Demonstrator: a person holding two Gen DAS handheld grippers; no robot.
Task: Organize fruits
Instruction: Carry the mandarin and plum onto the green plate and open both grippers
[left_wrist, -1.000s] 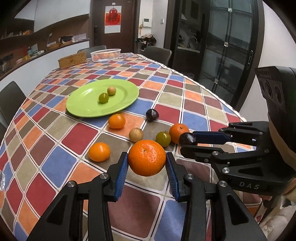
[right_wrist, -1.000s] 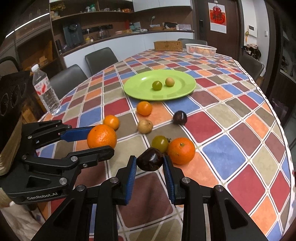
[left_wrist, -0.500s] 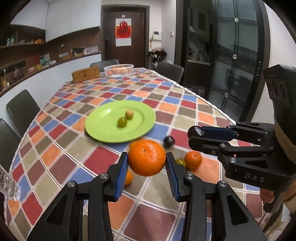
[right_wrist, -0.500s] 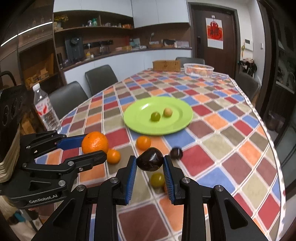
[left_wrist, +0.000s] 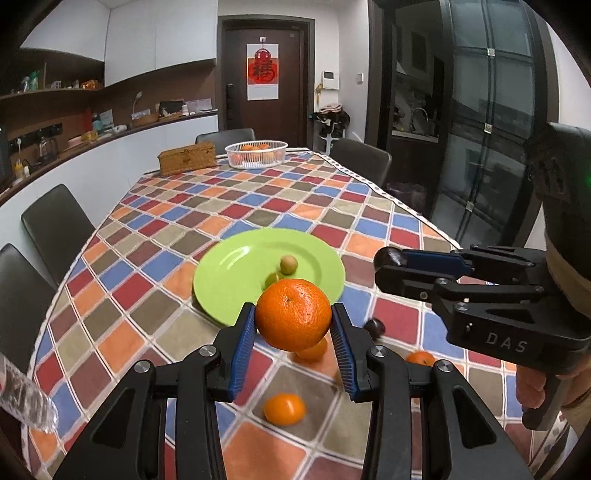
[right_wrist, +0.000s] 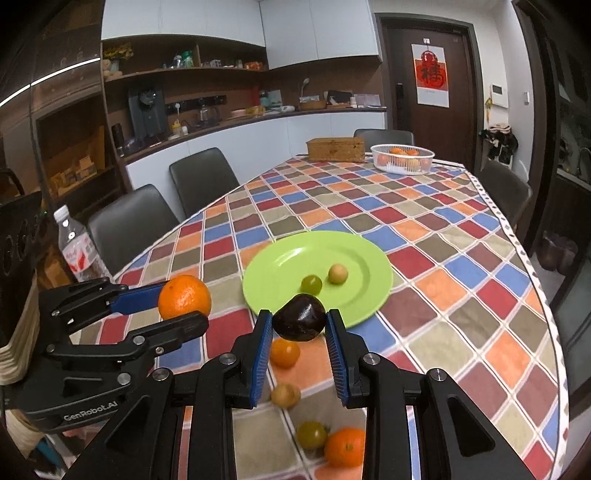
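Now the left gripper (left_wrist: 293, 328) is clamped on an orange (left_wrist: 293, 314), the right gripper (right_wrist: 299, 332) on a dark plum (right_wrist: 300, 322); both fruits hang between the jaws, with the green plate (right_wrist: 354, 295) just beyond.

Plate (right_wrist: 362, 299) mid-desk (right_wrist: 461, 280) with two small fruits (right_wrist: 311, 284) on it, loose fruit (right_wrist: 284, 352) on the desk nearer the camera, basket (right_wrist: 402, 158) and box (right_wrist: 335, 149) at the far end, bottle (right_wrist: 75, 247) at the left edge.
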